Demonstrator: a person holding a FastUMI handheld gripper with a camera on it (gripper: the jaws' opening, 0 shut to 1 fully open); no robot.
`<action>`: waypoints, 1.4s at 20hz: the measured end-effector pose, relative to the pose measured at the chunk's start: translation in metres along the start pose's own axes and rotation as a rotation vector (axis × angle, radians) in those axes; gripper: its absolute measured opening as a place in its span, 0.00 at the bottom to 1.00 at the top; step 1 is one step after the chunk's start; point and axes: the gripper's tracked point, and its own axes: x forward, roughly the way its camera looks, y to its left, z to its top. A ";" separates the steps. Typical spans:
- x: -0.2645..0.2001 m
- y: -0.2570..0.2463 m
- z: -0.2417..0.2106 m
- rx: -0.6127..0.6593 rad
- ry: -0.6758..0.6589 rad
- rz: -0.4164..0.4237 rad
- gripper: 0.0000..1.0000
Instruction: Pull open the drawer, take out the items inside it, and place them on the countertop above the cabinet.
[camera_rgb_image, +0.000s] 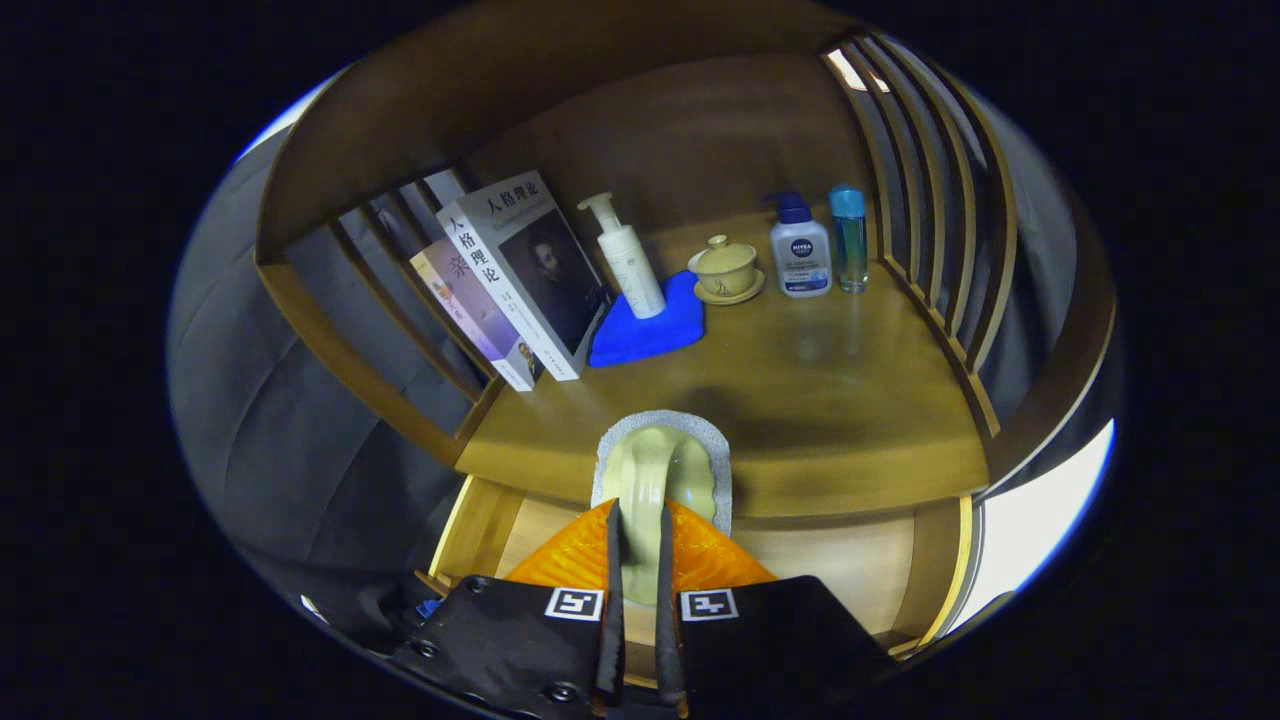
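The claw (638, 560) gripped a pale brush (655, 470) by its handle, holding it over the tabletop (840, 400), above the open drawer (850, 570), seemingly for setting down.

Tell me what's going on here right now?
The handheld gripper is shut on a pale yellow-green ceramic scoop with a grey pad, holding it above the pulled-open wooden drawer at the front edge of the wooden countertop. It hasn't been set down yet. Farther back stand two leaning books, a white pump bottle on a blue cloth, and a lidded teacup.
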 end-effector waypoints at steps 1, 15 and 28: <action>0.005 -0.003 0.006 0.003 -0.006 -0.009 0.14; 0.086 -0.022 0.049 0.132 0.029 -0.078 0.14; 0.111 -0.030 0.059 0.127 0.059 -0.138 0.23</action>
